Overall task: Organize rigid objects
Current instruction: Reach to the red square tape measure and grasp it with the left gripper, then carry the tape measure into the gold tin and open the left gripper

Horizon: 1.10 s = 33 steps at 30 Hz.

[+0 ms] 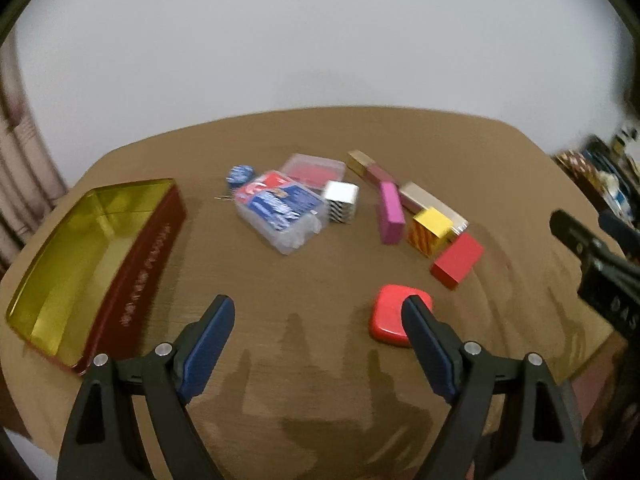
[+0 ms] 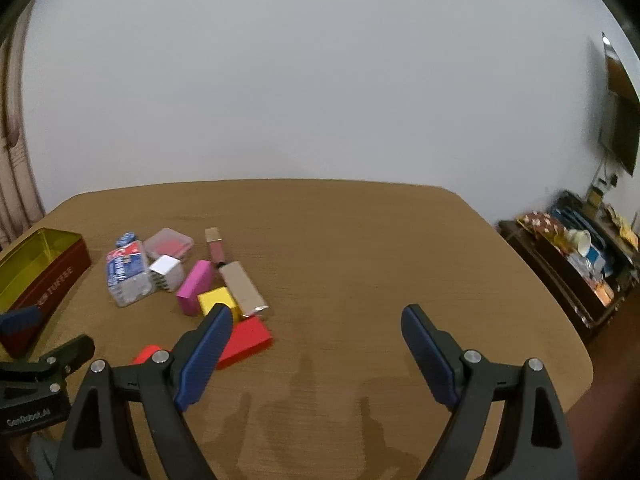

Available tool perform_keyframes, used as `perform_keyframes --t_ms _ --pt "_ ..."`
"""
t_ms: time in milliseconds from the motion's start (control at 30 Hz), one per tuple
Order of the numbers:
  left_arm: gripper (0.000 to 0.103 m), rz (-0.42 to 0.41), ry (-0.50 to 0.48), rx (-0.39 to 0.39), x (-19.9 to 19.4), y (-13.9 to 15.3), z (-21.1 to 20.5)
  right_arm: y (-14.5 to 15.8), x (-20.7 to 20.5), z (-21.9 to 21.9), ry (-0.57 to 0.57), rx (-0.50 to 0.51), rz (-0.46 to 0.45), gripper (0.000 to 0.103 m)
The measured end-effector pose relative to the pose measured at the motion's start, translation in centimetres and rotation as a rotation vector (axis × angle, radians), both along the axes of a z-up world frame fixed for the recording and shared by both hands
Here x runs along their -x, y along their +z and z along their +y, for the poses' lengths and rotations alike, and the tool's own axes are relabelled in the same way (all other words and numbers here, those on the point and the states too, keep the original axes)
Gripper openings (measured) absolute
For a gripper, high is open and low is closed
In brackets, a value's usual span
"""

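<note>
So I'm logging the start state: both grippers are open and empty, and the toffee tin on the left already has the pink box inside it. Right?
Not quite. The toffee tin holds nothing: the left wrist view shows only its bare gold interior. The pink box lies on the table among the other items. The left gripper and right gripper are indeed open and empty.

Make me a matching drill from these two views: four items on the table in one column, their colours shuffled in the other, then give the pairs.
Items:
1. open tin
2. rounded flat case
3. long block lying beside the yellow cube
4. small round thing behind the clear packet

Colours:
A. pink
B. blue
C. gold inside, dark red outside
D. red

Pairs: 1-C, 2-D, 3-A, 4-B

Both tools, left and right, are open and hold nothing.
</note>
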<state>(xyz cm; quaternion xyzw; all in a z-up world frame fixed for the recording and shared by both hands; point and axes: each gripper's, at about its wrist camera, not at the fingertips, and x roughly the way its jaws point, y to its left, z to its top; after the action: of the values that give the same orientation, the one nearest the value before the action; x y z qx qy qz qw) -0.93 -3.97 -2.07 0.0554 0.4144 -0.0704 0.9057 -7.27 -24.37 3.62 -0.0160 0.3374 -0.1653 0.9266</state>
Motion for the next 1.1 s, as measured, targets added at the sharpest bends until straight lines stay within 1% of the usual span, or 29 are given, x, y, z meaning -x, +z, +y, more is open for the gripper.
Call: perform_keyframes --t_ms 133,367,567,733,767,800,833,867,900,933,1100 --pt "0.083 0.025 -0.059 -0.028 -0.6 -0.7 -1.4 -0.6 -0.1 -1.7 -0.029 -0.026 0.016 0.089" --pt "0.085 0.103 -0.173 -0.054 -2.0 -2.3 -3.6 -1.2 -0.3 -3.3 -0.055 -0.054 0.026 0.089" --pt "0.085 0.161 -0.206 -0.048 -3.5 -3.4 -4.7 -2.4 -0.7 -4.5 -0.071 -0.086 0.057 0.089" --pt "0.084 0.198 -0.216 -0.066 -4.0 -4.4 -5.0 -2.9 -0.9 -4.9 -0.07 -0.099 0.068 0.089" --pt "0.083 0.205 -0.217 -0.065 -4.1 -4.6 -5.0 -3.0 -1.0 -5.0 -0.071 -0.1 0.071 0.089" --pt "0.074 0.213 -0.219 -0.066 -4.1 -5.0 -5.1 -3.2 -1.1 -5.0 -0.071 -0.101 0.074 0.089" --pt "0.051 0.224 -0.225 -0.071 -4.2 -5.4 -5.1 -3.4 -1.2 -5.1 -0.07 -0.106 0.078 0.089" --pt "0.046 0.247 -0.24 -0.058 -4.4 -5.7 -5.2 -3.6 -1.3 -5.1 -0.068 -0.112 0.083 0.089" --pt "0.043 0.225 -0.233 -0.028 -4.3 -5.6 -4.9 -3.8 -1.4 -5.2 -0.067 -0.117 0.087 0.089" --pt "0.043 0.236 -0.23 -0.014 -4.3 -5.7 -4.8 -3.9 -1.4 -5.2 -0.068 -0.121 0.091 0.089" --pt "0.043 0.225 -0.235 -0.003 -3.6 -5.7 -4.2 -4.6 -1.8 -5.5 -0.067 -0.138 0.105 0.089"
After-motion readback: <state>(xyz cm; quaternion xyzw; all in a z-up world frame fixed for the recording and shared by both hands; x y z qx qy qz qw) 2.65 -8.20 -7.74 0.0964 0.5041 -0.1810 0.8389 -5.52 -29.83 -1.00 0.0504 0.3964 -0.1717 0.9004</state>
